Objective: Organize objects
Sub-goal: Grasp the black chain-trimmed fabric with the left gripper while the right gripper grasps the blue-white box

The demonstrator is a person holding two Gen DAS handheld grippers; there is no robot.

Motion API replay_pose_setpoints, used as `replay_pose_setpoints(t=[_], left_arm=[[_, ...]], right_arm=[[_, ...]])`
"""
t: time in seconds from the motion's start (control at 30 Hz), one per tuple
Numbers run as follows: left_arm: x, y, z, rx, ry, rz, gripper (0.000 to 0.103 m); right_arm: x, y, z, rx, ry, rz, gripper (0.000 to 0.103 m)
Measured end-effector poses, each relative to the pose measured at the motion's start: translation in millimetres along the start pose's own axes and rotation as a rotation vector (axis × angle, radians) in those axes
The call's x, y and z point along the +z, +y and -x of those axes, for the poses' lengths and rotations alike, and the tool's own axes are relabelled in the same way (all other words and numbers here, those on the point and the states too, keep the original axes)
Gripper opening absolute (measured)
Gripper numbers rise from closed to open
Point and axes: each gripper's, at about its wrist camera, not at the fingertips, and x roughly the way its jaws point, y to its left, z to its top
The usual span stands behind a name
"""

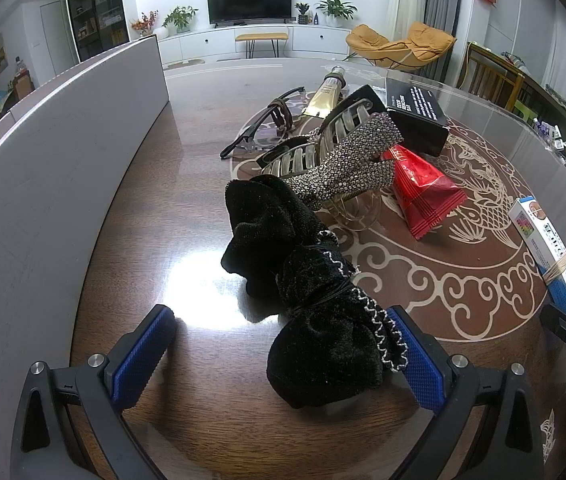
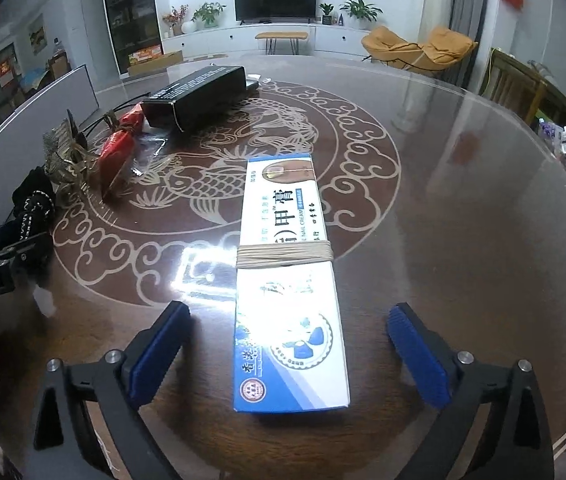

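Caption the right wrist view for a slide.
Open right tool straddles a rubber-banded nail cream box on the fish-patterned table.

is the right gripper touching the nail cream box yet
Apart. The right wrist view shows the right gripper open, with bare table visible between each blue pad and the nail cream box.

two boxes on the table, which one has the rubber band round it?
The blue-and-white nail cream box, lying between the open right gripper fingers. A tan rubber band wraps its middle. The black box farther back has none visible.
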Motion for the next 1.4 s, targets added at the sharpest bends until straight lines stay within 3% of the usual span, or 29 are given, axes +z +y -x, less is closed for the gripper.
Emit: replay_pose_setpoints(t=[1.4], left_arm=[[-0.4,0.4,-0.4,0.000,0.000,0.000,0.103]], right_arm=[[-1.2,2.0,3.3,-0.005,-0.002,0.016,0.101]])
